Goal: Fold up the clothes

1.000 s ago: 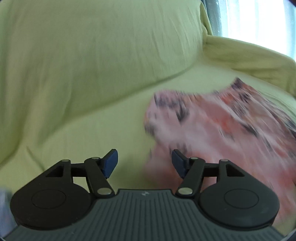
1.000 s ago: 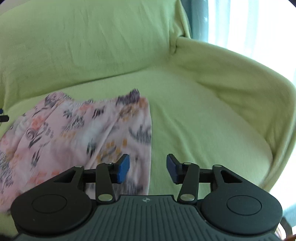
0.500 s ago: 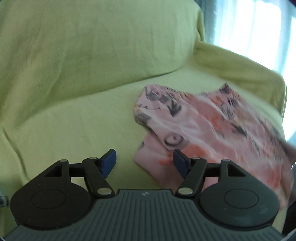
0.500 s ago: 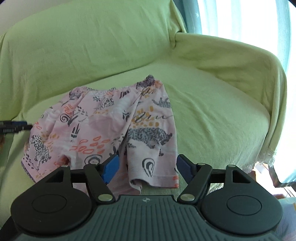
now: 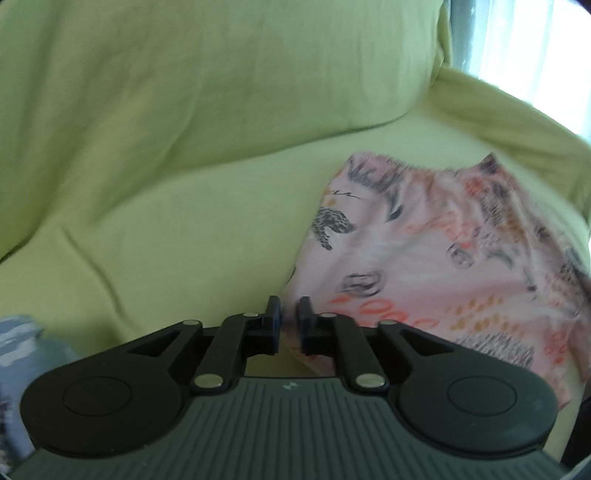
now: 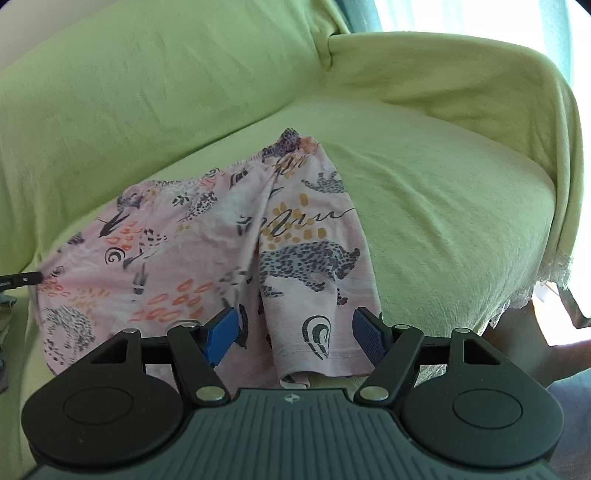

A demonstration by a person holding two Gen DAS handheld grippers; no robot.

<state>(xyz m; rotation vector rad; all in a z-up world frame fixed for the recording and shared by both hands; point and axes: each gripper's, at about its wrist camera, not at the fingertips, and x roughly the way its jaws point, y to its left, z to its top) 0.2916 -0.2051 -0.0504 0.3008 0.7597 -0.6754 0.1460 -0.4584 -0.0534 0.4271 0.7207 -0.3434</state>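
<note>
Shorts [image 6: 221, 251]: pale pink cotton, printed with grey spotted leopards, coral and mustard dabs, black spirals and a line of script; waistband gathered at the far edge, leg hems nearest the grippers.
Lay: spread nearly flat on the sofa [image 6: 424, 206] seat, a lengthwise crease running between the two legs; the right leg's hem curls under at its inner corner.
Place: just ahead of the right gripper [image 6: 295, 334], whose fingers stand either side of the right leg's hem; ahead and to the right of the left gripper [image 5: 290, 321], with the left leg's edge reaching in between its fingers.
Left gripper: jaws have just been closing and now stand a narrow gap apart, a fold of the shorts [image 5: 443, 258] edge between them; whether the pads press the cloth cannot be told, as the view is blurred.
Right gripper: jaws wide apart, having just been opening; blue pads [image 6: 221, 332] clear of the cloth, nothing gripped.
Sofa: draped in a yellow-green cover, backrest beyond the shorts, armrest to the right.
Curtain [image 6: 461, 14]: bright, behind the armrest.
Grey-blue cloth [image 5: 22, 354]: blurred, at the left gripper's near left.
</note>
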